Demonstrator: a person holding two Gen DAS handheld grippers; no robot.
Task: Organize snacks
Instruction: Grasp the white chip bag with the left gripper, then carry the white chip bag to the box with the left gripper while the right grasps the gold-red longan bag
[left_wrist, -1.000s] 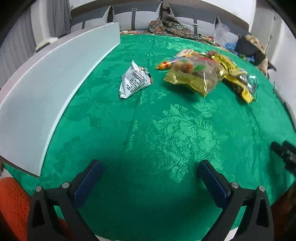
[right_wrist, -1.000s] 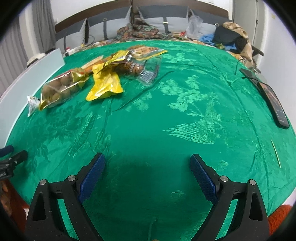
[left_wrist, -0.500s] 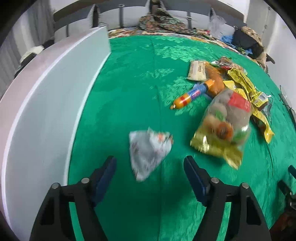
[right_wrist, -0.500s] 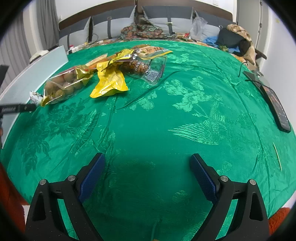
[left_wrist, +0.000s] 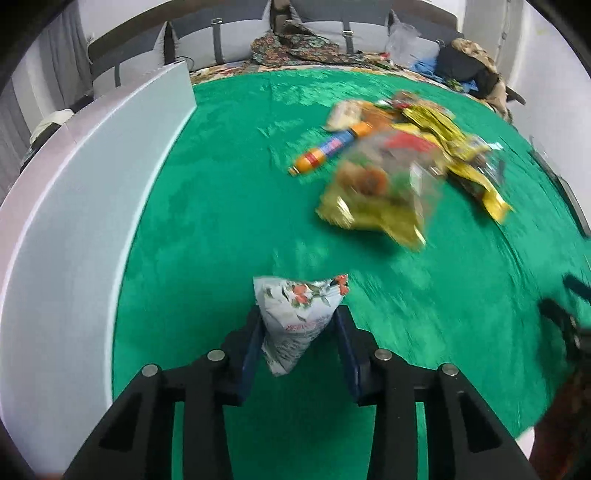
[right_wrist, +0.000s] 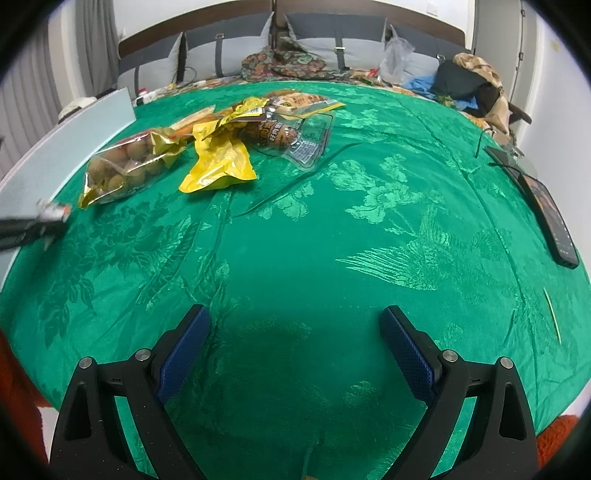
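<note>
- Left wrist view: the left tool (left_wrist: 299, 325) has its jaws closing, and a small white snack packet (left_wrist: 299, 314) with a red and green print sits between the blue pads; both pads appear to press on its sides. The packet's wide sealed end points away from the camera and its narrow end hangs toward it, above the green cloth (left_wrist: 221, 229) of the bench.
- A white board (left_wrist: 74, 206) stands along the bench's left edge.
- Toward the far right part of the bench lies a blurred heap of snacks: a clear bag with gold ends (left_wrist: 380, 192), an orange and blue tube (left_wrist: 325, 151), and yellow wrappers (left_wrist: 454, 147).
- Right wrist view: the right tool (right_wrist: 295, 332) hovers over bare cloth near the bench's near edge, jaws spread wide with nothing between them.
- The gold-ended bag of round snacks (right_wrist: 125, 166), a yellow pouch (right_wrist: 218, 162) and a clear sausage pack (right_wrist: 291, 133) lie toward the far left corner.
- A dark phone (right_wrist: 550, 218) rests at the right edge.
- The left tool's tip shows at the left edge, blurred.
</note>
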